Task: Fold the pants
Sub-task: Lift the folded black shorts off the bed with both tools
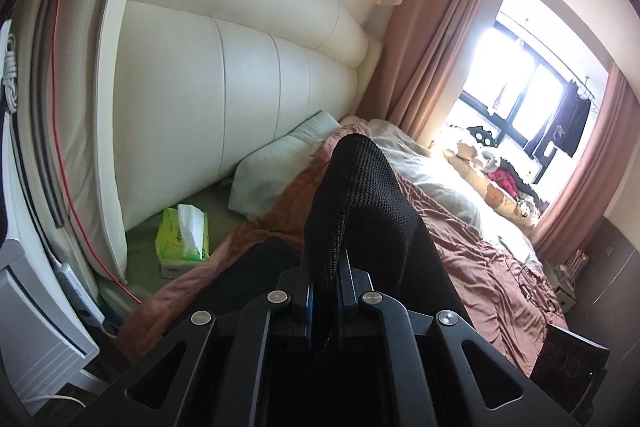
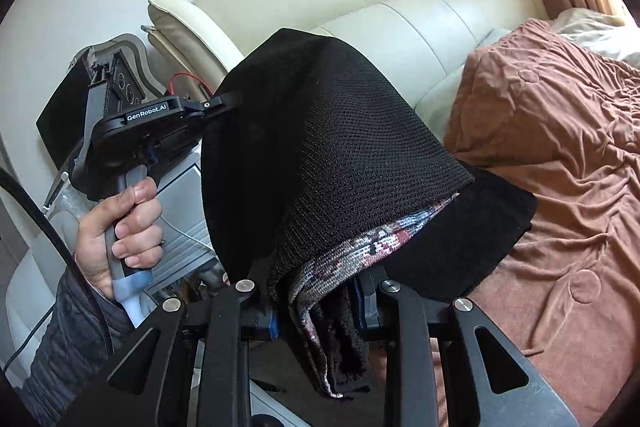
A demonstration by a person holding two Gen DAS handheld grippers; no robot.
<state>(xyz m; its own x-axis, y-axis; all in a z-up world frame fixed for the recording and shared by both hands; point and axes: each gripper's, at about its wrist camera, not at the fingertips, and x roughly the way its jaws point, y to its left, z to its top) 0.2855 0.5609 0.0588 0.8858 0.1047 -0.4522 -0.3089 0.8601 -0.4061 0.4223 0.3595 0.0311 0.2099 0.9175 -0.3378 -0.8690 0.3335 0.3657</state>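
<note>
The pants (image 2: 320, 131) are black knit with a patterned inner side, held up above the bed. My right gripper (image 2: 320, 307) is shut on a bunched fold of them, and the fabric drapes over its fingers. My left gripper (image 1: 325, 279) is shut on another edge of the pants (image 1: 360, 195), which rise in a black peak before it. The left gripper also shows in the right wrist view (image 2: 224, 103), held by a hand at the left and clamped on the cloth's left edge. A lower part of the pants (image 2: 480, 227) rests on the bed.
A brown quilt (image 2: 560, 167) covers the bed, with a cream padded headboard (image 1: 248, 75) behind. A green tissue pack (image 1: 184, 231) and a pale pillow (image 1: 280, 163) lie near the headboard. Soft toys (image 1: 492, 167) lie by the window. White furniture (image 1: 36, 307) stands at the left.
</note>
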